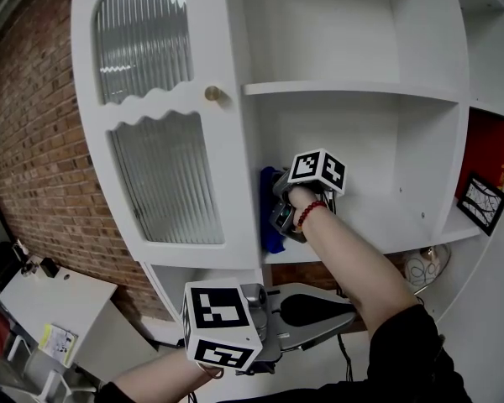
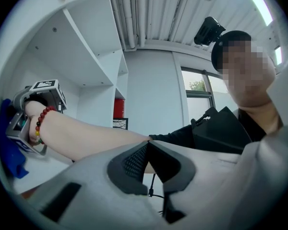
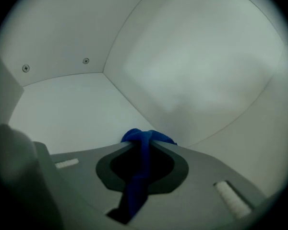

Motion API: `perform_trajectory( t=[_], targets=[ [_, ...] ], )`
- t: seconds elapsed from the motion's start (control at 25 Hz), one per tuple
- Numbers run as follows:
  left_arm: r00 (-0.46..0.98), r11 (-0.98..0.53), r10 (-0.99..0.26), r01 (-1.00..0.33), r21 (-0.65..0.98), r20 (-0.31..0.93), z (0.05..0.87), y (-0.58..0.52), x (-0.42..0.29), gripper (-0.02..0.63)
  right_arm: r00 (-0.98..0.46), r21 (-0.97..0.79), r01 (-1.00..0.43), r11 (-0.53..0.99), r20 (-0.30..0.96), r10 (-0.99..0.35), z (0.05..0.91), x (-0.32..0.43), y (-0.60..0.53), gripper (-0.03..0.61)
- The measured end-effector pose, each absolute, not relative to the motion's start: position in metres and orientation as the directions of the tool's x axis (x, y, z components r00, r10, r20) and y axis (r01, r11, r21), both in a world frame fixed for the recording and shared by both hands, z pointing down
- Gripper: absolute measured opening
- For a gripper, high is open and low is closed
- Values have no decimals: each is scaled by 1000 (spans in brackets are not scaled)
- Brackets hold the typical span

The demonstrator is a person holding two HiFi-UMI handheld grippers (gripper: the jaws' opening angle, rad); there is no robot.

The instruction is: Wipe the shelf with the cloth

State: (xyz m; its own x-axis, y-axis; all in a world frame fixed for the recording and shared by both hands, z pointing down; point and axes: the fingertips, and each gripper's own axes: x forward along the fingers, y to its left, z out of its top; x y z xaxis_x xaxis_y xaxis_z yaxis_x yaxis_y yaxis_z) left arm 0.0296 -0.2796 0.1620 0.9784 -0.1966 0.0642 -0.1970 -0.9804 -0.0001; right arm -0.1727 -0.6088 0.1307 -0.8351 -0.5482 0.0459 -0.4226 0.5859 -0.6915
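Note:
The blue cloth (image 1: 269, 193) is bunched against the left inner wall of the white cabinet's middle shelf (image 1: 378, 225). My right gripper (image 1: 275, 223) is inside that compartment, shut on the cloth, with its marker cube above the wrist. In the right gripper view the cloth (image 3: 143, 145) is pinched between the jaws and hangs back toward the camera, close to the shelf's back corner (image 3: 103, 72). My left gripper (image 1: 340, 307) is held low, below the shelf. Its jaws are shut with nothing between them (image 2: 147, 145). The left gripper view also shows the cloth (image 2: 10, 153) at its far left.
The cabinet's ribbed glass door (image 1: 164, 179) with a brass knob (image 1: 212, 93) stands open at the left. A red box (image 1: 490, 151) and a small framed picture (image 1: 482, 201) fill the right compartment. A brick wall and a white table (image 1: 55, 296) are at the left.

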Motion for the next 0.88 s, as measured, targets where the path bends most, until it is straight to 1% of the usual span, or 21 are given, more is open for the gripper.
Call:
perform_trajectory(
  t=[0.12,0.2,0.28,0.36,0.52,0.72,0.88],
  targets=[
    [978,-980,-197,-198,1,61,161,-279,32,3,-834,-693,-448,565,96,-543,141,-173,-612,23],
    [978,-980,-197,-197,-4,61,160,-277,32,3,-841,-696,-433,574,82,-535,133,-171,-611,23],
    [978,-980,-199,-199,-11,61,158,-274,32,3,-857,-709,-366,603,4,-516,109,-168,-604,23],
    [977,-979,-206,-206,-14,58,158,-273,31,3,-864,-711,-279,646,-108,-492,73,-163,-594,23],
    [976,-977,-214,-214,-2,48,160,-271,30,5,-854,-640,-154,752,-297,-428,5,-156,-566,23],
    [973,-974,-226,-226,-5,50,159,-269,27,3,-841,-527,-68,847,-426,-333,-40,-150,-535,23],
    [975,-976,-218,-219,5,37,161,-262,28,3,-805,-473,30,880,-533,-260,-61,-146,-520,23]
  ],
)
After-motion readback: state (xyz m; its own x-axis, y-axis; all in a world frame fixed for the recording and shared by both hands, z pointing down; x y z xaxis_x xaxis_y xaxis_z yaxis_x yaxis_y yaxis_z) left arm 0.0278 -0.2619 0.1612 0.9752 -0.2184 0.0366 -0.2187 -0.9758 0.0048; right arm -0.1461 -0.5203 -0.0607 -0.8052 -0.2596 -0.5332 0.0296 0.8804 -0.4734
